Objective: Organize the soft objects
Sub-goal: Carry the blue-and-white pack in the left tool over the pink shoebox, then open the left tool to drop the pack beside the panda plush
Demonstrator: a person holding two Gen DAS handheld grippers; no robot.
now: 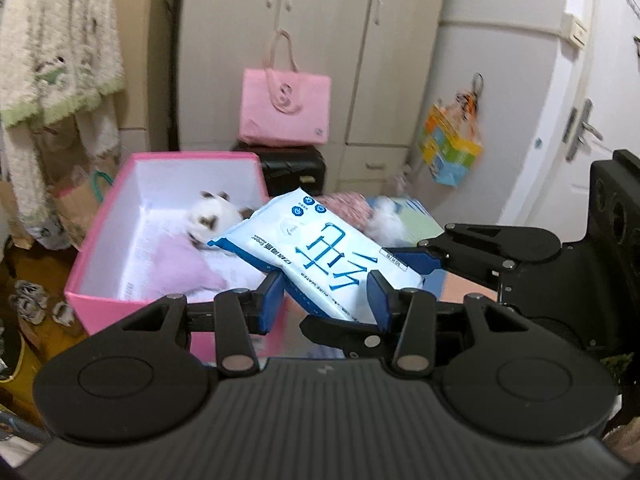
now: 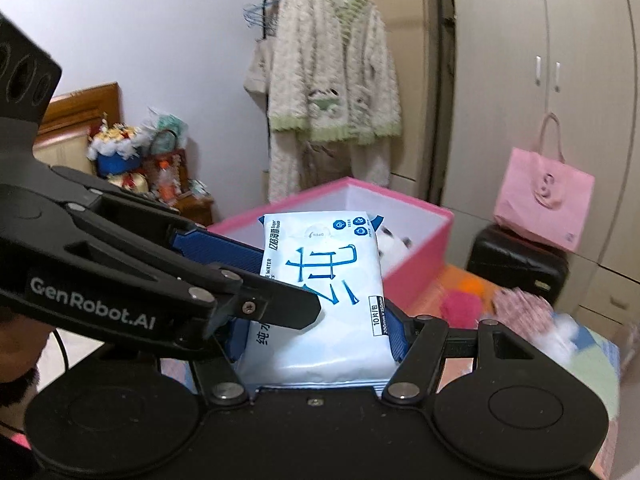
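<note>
Wipes pack (image 2: 320, 292) is squeezed by both claws, left gripper (image 1: 326, 300) and right gripper (image 2: 316, 336); pink box (image 1: 96, 248) sits just behind, plush toy (image 1: 212, 216) inside.

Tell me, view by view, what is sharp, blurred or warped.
Left wrist view: wet wipes pack fairly sharp, plush toy in the pink box smeared, door bowed by fisheye. Right wrist view: pack print readable, bedding at right blurred, wardrobe edges curved.
</note>
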